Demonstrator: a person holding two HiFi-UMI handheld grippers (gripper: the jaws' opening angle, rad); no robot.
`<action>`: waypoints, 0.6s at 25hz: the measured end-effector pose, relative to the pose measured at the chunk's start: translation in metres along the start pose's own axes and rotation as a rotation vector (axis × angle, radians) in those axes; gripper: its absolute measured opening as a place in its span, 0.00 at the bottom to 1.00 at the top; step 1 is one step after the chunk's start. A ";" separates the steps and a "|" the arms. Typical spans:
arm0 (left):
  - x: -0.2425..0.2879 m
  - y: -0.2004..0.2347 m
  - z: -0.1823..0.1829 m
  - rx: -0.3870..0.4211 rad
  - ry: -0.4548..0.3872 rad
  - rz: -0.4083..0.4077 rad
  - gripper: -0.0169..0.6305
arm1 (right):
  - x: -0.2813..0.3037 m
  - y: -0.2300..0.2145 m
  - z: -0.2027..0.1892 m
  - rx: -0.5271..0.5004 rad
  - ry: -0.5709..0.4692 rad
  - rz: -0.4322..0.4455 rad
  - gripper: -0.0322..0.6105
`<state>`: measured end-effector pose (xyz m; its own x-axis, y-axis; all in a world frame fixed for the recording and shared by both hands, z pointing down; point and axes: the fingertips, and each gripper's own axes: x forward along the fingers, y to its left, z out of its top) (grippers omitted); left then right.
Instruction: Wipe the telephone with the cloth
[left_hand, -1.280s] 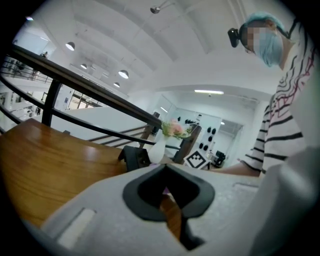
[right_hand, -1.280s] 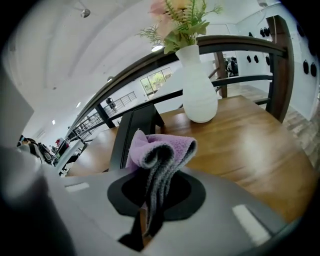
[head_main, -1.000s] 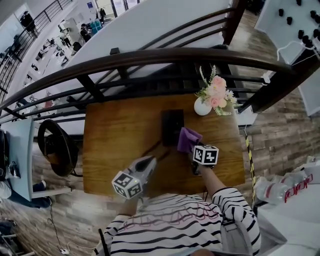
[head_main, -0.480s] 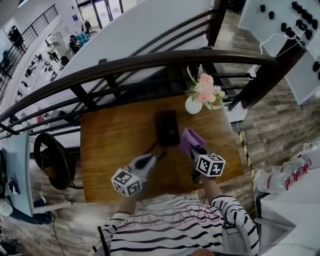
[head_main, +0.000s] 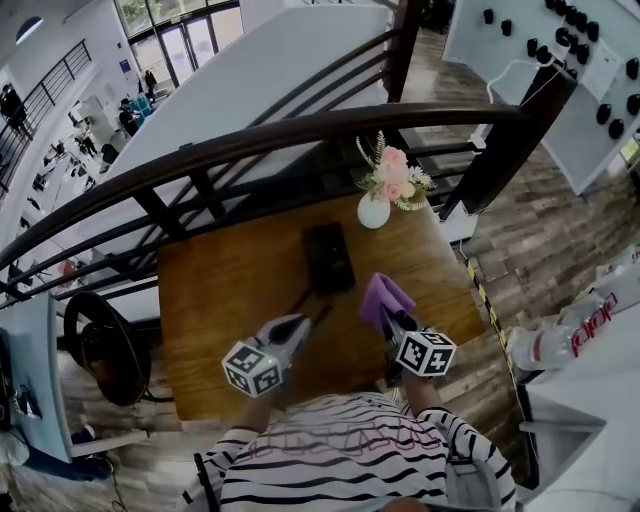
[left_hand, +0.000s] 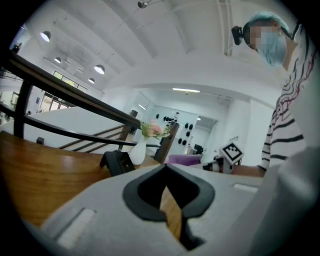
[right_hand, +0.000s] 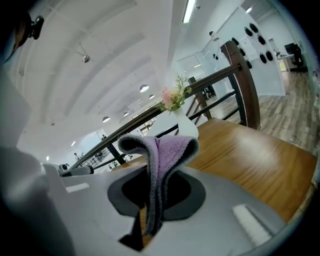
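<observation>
The black telephone (head_main: 327, 257) lies at the back middle of the wooden table (head_main: 220, 290); it also shows low in the left gripper view, telephone (left_hand: 116, 162). My right gripper (head_main: 387, 320) is shut on the purple cloth (head_main: 383, 298), which it holds just right of and nearer than the telephone, apart from it. In the right gripper view the cloth (right_hand: 165, 150) folds up and over between the jaws of the gripper (right_hand: 149, 202). My left gripper (head_main: 321, 313) rests shut and empty near the telephone's front end, its jaws (left_hand: 166, 170) together.
A white vase of pink flowers (head_main: 376, 208) stands behind and right of the telephone. A dark cord (head_main: 300, 298) runs from the telephone toward my left gripper. A dark railing (head_main: 250, 140) borders the table's far side. The table's right edge (head_main: 462, 290) drops to the floor.
My right gripper has pulled the cloth back from the telephone's right side toward me. The left gripper has kept its place. The head camera has shifted.
</observation>
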<state>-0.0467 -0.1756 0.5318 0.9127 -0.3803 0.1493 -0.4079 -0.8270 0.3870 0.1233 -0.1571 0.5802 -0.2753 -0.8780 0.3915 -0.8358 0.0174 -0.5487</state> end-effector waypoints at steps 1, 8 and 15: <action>-0.003 -0.001 -0.001 0.002 0.003 -0.005 0.03 | -0.005 0.002 -0.002 0.006 -0.010 -0.006 0.11; -0.020 -0.005 -0.009 0.003 0.014 -0.041 0.03 | -0.032 0.015 -0.013 0.033 -0.072 -0.051 0.11; -0.024 -0.012 -0.017 -0.005 0.019 -0.068 0.03 | -0.048 0.018 -0.029 0.036 -0.073 -0.092 0.11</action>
<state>-0.0637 -0.1497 0.5390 0.9385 -0.3156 0.1400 -0.3452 -0.8485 0.4011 0.1075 -0.1008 0.5727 -0.1618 -0.9078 0.3870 -0.8381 -0.0807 -0.5396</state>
